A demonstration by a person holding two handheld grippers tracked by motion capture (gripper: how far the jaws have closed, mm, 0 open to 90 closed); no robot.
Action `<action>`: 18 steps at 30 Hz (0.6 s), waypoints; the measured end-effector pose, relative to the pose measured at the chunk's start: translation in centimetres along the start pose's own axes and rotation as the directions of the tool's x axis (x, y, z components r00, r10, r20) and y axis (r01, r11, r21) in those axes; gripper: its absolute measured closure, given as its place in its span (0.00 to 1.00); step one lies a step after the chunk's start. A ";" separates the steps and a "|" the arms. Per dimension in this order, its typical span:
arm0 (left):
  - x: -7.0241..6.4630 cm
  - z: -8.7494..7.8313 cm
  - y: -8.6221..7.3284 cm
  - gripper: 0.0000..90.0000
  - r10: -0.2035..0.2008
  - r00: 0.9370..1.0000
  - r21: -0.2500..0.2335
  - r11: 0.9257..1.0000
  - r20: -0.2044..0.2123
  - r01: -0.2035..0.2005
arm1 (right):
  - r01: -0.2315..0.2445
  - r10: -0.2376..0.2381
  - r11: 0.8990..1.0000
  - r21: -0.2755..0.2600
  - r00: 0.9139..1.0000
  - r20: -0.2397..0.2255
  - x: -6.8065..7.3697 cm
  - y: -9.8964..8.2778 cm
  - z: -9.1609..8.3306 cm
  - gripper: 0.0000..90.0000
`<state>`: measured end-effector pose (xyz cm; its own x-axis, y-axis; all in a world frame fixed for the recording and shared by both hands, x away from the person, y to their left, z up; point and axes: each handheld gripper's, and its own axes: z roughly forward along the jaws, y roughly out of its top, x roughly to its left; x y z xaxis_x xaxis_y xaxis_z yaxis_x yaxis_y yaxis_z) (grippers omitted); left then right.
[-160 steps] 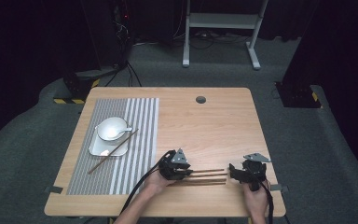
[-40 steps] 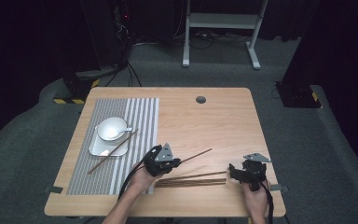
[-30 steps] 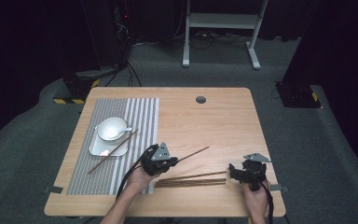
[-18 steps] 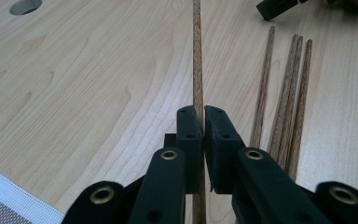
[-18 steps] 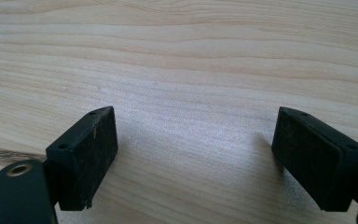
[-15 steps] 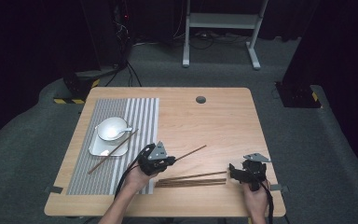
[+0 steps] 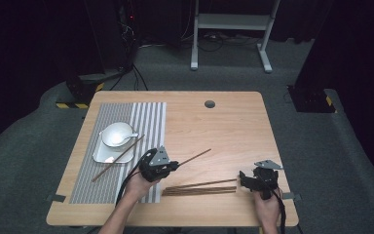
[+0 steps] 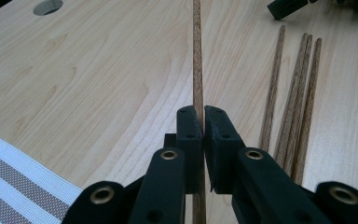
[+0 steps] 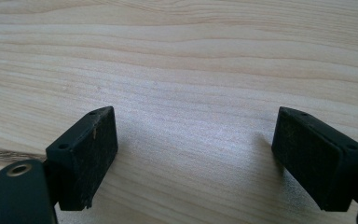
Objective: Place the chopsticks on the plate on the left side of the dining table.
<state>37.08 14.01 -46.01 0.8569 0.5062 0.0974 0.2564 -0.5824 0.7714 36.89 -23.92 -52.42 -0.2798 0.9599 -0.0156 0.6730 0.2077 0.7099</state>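
While the left gripper pinches one chopstick tight between its closed jaws, that stick slants off toward two o'clock above the table, its rear end hidden behind the jaws in the left gripper view. At the near edge, the right gripper rests with jaws wide apart, nothing between them. Between the two grippers lie loose chopsticks; four can be counted in the left gripper view. At ten o'clock from the left gripper, a fifth lying stick leans on one square plate carrying one bowl on one striped mat. Farther, at twelve o'clock, sits one round hole. No writing is readable.
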 end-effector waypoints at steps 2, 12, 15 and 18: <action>0.1 -0.1 0.0 0.94 -0.004 1.000 -0.006 1.000 -0.003 0.004 | 0.000 0.000 1.000 0.000 1.000 0.000 0.0 0.0 0.0 0.15; 0.3 -1.0 -0.3 0.94 -0.011 1.000 -0.021 1.000 -0.029 0.010 | 0.000 0.000 1.000 0.000 1.000 0.000 0.0 0.0 0.0 0.15; 0.4 -1.2 -0.4 0.94 -0.013 0.999 -0.020 1.000 -0.036 0.012 | 0.000 0.000 1.000 0.000 1.000 0.000 0.0 0.0 0.0 0.15; 0.4 -1.5 -0.4 0.94 -0.007 0.999 -0.018 1.000 -0.054 0.006 | -0.002 0.002 1.000 0.001 1.000 0.000 0.0 0.0 0.0 0.15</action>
<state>36.66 15.40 -45.40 0.8300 0.5434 0.1258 0.2532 -0.5681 0.7831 36.88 -23.90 -52.42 -0.2786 0.9603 -0.0144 0.6738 0.2062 0.7095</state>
